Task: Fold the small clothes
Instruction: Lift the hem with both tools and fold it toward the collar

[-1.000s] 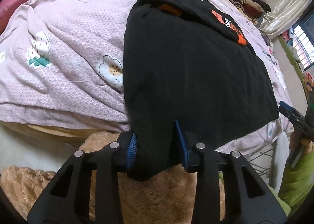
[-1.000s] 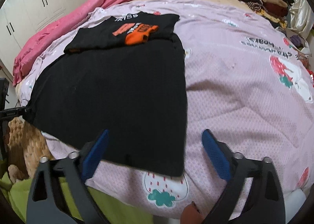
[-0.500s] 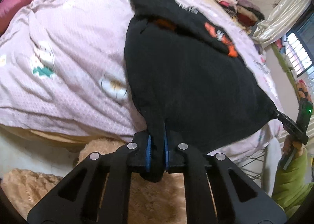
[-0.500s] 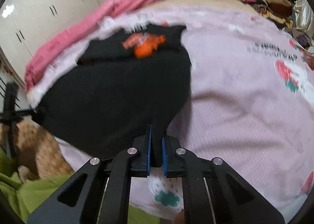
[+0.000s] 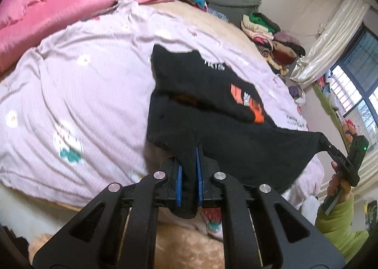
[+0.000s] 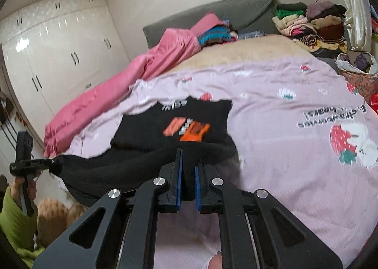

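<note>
Since a second ago, you have closed both grippers on the near hem of the black shirt (image 5: 212, 113) and raised it off the pink quilt (image 5: 82, 94); earlier the right one hung spread over the hem with nothing in it.

Your left gripper (image 5: 188, 180) is clenched on the hem's left corner, a fold of black cloth pinched between its blue pads (image 5: 178, 182) and bulging out below them. Your right gripper (image 6: 187, 182) is likewise clamped on the right corner, cloth filling the gap between its pads (image 6: 198, 187).

In the left wrist view, the hem runs taut from your left gripper across to the right gripper (image 5: 340, 158), seen at the far right edge, held by a hand in a green sleeve (image 5: 337, 226). In the right wrist view, the left gripper (image 6: 35, 165) shows at the left edge with the cloth sagging between the two.

The shirt's far half lies on the quilt, its upper part already folded down so the orange print (image 6: 189, 128) and white lettering (image 6: 173, 105) face up.

A pink duvet (image 6: 132, 82) lies along the far left of the bed. Stacked folded clothes (image 6: 311, 26) sit at the far right by the grey headboard (image 6: 212, 7). White wardrobes (image 6: 59, 52) stand on the left.
</note>
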Demonstrator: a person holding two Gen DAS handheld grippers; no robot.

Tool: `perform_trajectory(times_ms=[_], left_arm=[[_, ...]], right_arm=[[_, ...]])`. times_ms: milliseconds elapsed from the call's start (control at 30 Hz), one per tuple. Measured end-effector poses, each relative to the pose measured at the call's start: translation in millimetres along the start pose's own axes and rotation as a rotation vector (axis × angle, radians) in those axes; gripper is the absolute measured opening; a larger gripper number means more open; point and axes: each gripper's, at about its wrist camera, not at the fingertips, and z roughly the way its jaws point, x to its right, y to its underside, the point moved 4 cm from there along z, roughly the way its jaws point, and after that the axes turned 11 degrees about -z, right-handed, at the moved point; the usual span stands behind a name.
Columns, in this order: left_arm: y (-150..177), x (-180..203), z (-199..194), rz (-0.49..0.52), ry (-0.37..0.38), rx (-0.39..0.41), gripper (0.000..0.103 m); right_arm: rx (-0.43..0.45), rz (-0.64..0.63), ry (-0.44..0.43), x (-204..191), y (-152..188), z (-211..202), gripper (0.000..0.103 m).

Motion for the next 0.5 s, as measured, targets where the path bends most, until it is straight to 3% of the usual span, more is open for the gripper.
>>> perform_trajectory(times_ms=[500], left_arm=[[-72.6,25.2,12.2,0.034,-0.006,0.099,0.003]], right_arm=[[0.081,0.064,0.058,18.3,-47.7,18.6,0.008]])
